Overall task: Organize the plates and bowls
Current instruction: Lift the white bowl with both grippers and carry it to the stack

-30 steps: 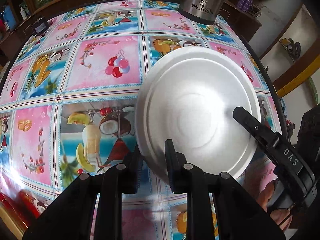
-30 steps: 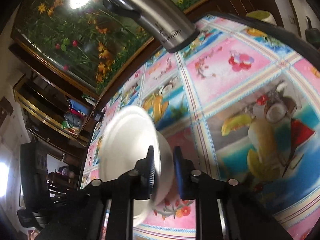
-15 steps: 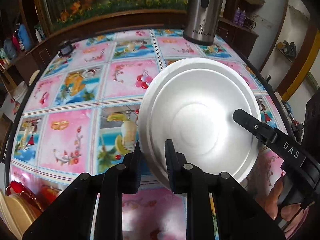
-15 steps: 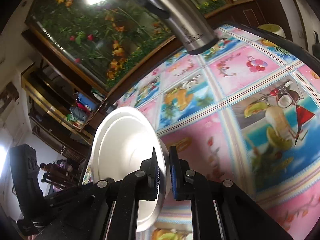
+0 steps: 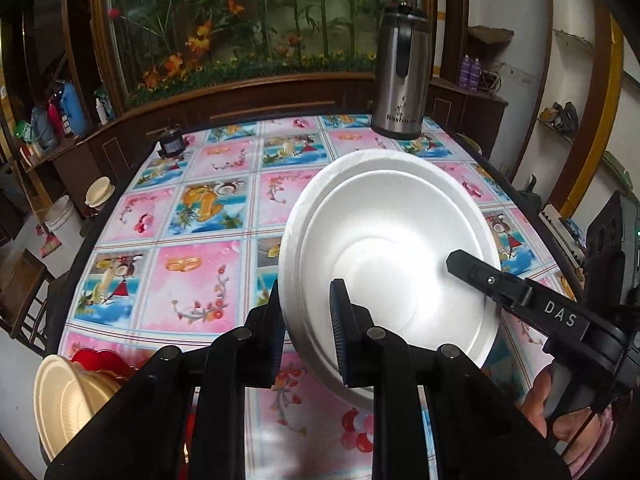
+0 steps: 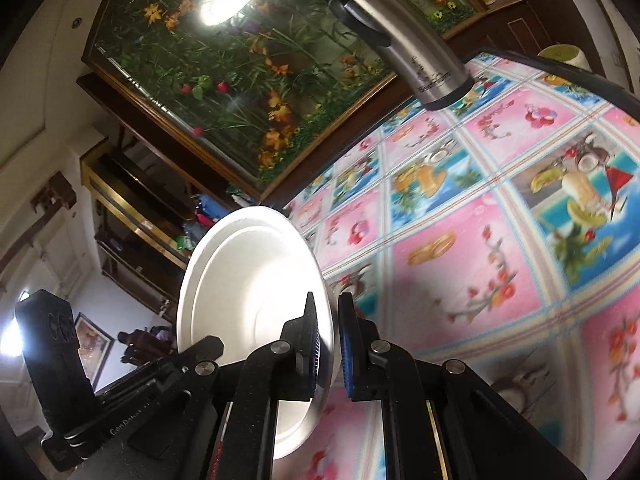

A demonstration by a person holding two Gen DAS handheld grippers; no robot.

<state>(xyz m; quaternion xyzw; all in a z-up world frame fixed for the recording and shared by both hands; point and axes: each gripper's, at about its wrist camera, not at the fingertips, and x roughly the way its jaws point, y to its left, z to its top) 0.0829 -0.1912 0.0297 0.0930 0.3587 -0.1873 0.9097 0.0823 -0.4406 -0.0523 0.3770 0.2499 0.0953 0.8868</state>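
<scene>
Left gripper (image 5: 306,332) clamped on the near rim of the white plate (image 5: 392,248): one finger behind the rim, the other pad on the inner face. Right gripper (image 6: 328,340) pinched on the same plate at the rim to the right; in the left wrist view its finger lies across the dish toward the centre. Plate is tilted, clear of the surface (image 5: 208,216), carried between the two grippers.

Judgement on the step: a two-handed carry toward a stack. Both grips sit on thin rim, so the plate can pivot or flex if the hands drift apart or twist against each other. Keep both moving together, same tilt, no squeezing harder.

Just below and left of the left gripper: a cream plate (image 5: 60,400) and something red (image 5: 100,360) beside it, at the near edge. Likely the collection spot, though I cannot tell for sure. If so, level the white plate before lowering, set it flat on top, then release one gripper at a time.

Farther out: patterned cloth bare ahead of the grippers. Steel flask (image 5: 402,76) stands at the far edge, well apart. Small dark object (image 5: 172,146) at the far left corner, too small to identify.
</scene>
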